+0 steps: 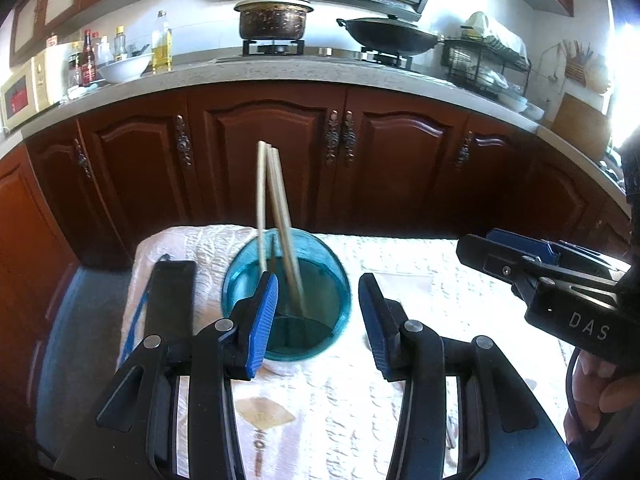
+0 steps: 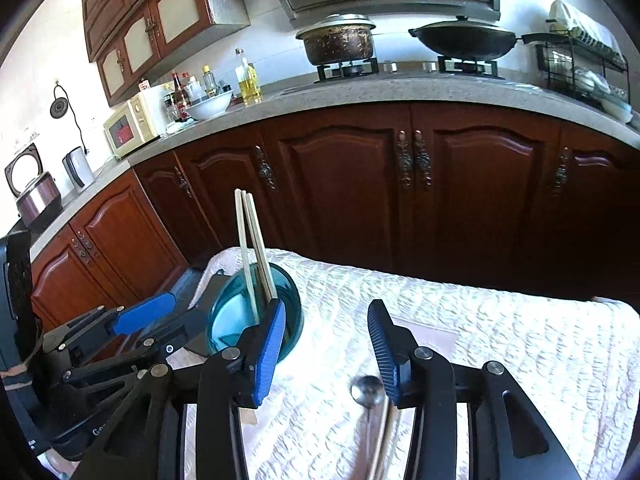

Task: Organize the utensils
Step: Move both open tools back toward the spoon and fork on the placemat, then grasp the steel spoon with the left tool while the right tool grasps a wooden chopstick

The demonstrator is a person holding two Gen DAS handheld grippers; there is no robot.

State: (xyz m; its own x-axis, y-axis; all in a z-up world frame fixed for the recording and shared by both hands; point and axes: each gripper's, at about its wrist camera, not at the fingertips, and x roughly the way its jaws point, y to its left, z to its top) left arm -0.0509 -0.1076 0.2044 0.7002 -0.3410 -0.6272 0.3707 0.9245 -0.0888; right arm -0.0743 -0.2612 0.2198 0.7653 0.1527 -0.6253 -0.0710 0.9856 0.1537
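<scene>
Your left gripper (image 1: 316, 316) stands part open and empty, its pads either side of the blue glass cup (image 1: 286, 296) without pressing it. Your right gripper (image 2: 326, 344) is part open too, holding nothing, above a metal spoon (image 2: 366, 390) on the white cloth (image 2: 500, 340). Chopsticks (image 1: 276, 216) lean upright inside the cup.

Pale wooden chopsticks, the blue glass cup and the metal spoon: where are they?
Pale wooden chopsticks (image 1: 276, 200), left wrist view, mid-shaft.
Blue glass cup (image 1: 336, 280), left wrist view, right wall.
Metal spoon (image 2: 366, 390), right wrist view, bowl.
</scene>
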